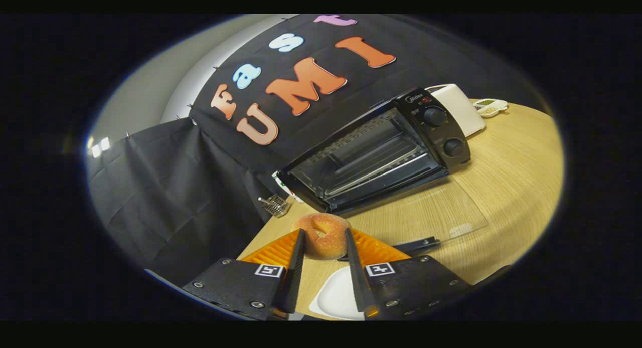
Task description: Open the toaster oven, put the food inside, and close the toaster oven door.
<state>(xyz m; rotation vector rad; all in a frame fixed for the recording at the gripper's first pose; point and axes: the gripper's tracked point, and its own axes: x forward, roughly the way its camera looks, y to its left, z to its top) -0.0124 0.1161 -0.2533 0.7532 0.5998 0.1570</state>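
A sugared doughnut (322, 235) sits between my two fingers, and my gripper (324, 233) is shut on it, holding it above the wooden table. Beyond the fingers stands the black toaster oven (381, 152) with its glass door (426, 212) folded down flat onto the table, handle (416, 245) nearest me. The oven's cavity with its wire rack (368, 160) is open to view. Two knobs (435, 117) sit on its right panel.
A white plate (338, 295) lies on the wooden table (511, 167) under my fingers. A white appliance (459, 105) stands behind the oven, with a small dish (489, 106) beside it. A wire holder (275, 205) sits at the table's left edge by the black cloth.
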